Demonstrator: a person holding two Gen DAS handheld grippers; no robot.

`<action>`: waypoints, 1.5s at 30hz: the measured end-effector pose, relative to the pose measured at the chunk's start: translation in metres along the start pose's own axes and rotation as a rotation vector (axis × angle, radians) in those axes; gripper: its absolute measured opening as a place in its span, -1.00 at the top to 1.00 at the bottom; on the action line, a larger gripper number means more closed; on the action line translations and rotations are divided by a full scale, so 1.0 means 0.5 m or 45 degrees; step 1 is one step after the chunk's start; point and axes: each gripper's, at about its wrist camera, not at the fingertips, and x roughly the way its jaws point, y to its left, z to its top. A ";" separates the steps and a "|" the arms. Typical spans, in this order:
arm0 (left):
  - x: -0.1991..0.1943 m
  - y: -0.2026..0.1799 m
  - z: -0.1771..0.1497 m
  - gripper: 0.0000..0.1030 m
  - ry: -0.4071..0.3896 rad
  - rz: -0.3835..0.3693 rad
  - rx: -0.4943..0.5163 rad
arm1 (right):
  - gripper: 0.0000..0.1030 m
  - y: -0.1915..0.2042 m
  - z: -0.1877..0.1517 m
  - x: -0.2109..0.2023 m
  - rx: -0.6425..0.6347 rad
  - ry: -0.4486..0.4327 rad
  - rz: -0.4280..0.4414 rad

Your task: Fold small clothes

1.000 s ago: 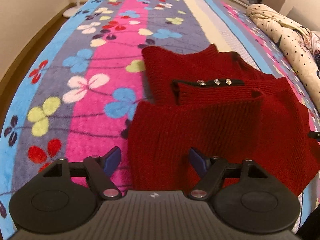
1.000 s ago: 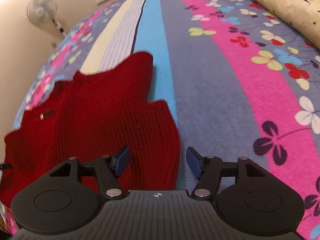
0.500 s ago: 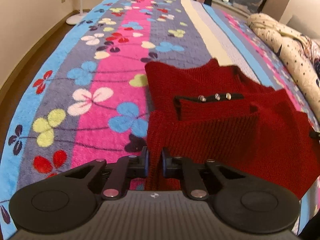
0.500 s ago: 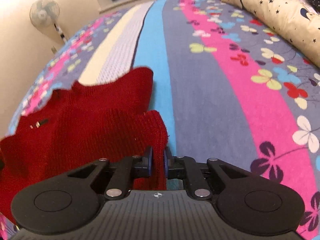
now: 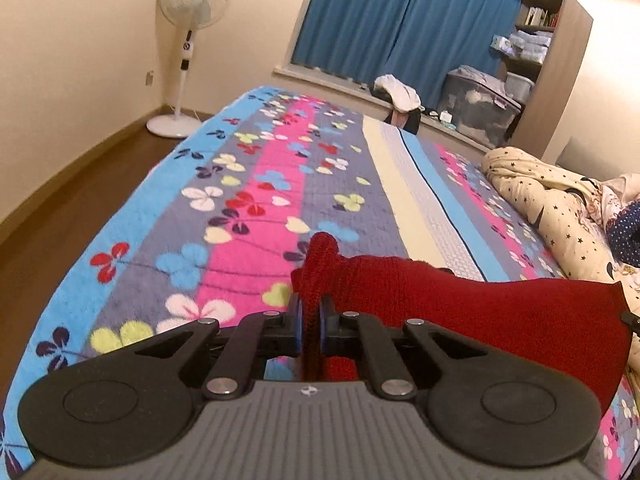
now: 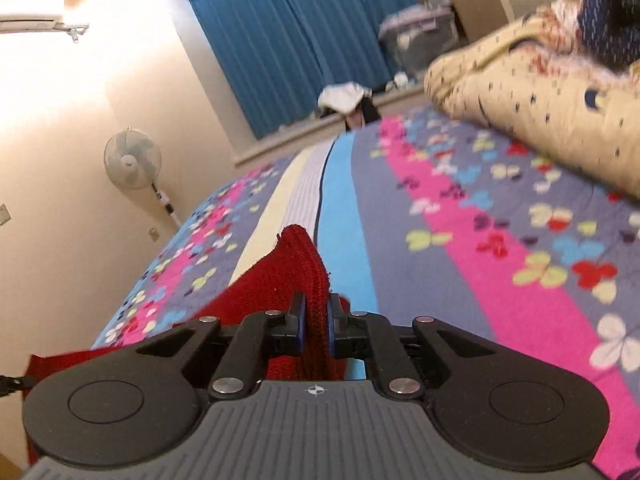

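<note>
Sweater (image 5: 460,300), red knit, hangs raised over the bed (image 5: 132,236), pinched at two points. The left gripper (image 5: 310,330) has its jaws clamped on a bunched edge of the knit, a nub of fabric poking up just past the blue pads (image 5: 297,330); from there the cloth stretches off toward the bed's right side as one taut sheet. The right gripper (image 6: 316,328) is likewise clamped on a fold of the sweater (image 6: 296,272), which rises in a peak ahead of its pads (image 6: 331,330) and trails down toward the left side. Both sets of jaws have just been closing, and the knit sits between them. The bed's striped, flowered cover lies beneath. A starry quilt (image 5: 560,204) is heaped along the bed's right edge. A fan (image 5: 192,44) stands on the floor off the far left corner, and blue curtains (image 5: 404,28) hang beyond the far end.
</note>
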 end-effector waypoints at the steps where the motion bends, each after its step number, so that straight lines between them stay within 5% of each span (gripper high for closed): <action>1: 0.005 -0.003 0.001 0.85 0.006 -0.004 0.009 | 0.80 0.005 0.000 0.005 -0.026 -0.002 -0.012; 5: 0.045 -0.012 -0.012 0.85 0.107 0.002 0.058 | 0.80 0.017 -0.014 0.047 -0.087 0.104 -0.068; 10: 0.061 -0.006 -0.015 0.85 0.110 0.019 0.048 | 0.80 0.023 -0.025 0.084 -0.106 0.178 -0.124; 18: 0.031 -0.008 0.006 0.86 -0.067 0.024 0.022 | 0.80 0.049 -0.012 0.037 -0.135 -0.069 -0.054; 20: 0.044 0.002 0.009 0.86 -0.041 0.039 -0.004 | 0.80 0.049 -0.010 0.039 -0.144 -0.080 -0.068; 25: 0.130 0.027 -0.020 0.85 0.276 0.078 -0.046 | 0.77 0.006 -0.042 0.129 -0.072 0.343 -0.182; 27: 0.141 0.031 -0.026 0.84 0.320 0.096 -0.049 | 0.67 -0.016 -0.058 0.153 -0.022 0.467 -0.209; 28: 0.141 0.037 -0.027 0.81 0.325 0.089 -0.074 | 0.64 -0.024 -0.061 0.157 0.003 0.492 -0.209; 30: 0.144 0.052 -0.027 0.45 0.348 0.061 -0.160 | 0.49 -0.033 -0.060 0.159 0.052 0.508 -0.208; 32: 0.150 0.063 -0.032 -0.29 0.382 0.044 -0.214 | 0.08 -0.039 -0.064 0.162 0.081 0.539 -0.219; 38: 0.178 0.036 -0.059 -0.33 0.471 0.092 -0.076 | -0.03 -0.041 -0.079 0.169 0.105 0.574 -0.237; 45: 0.189 0.037 -0.059 -0.23 0.445 0.090 -0.090 | -0.04 -0.049 -0.080 0.175 0.125 0.569 -0.233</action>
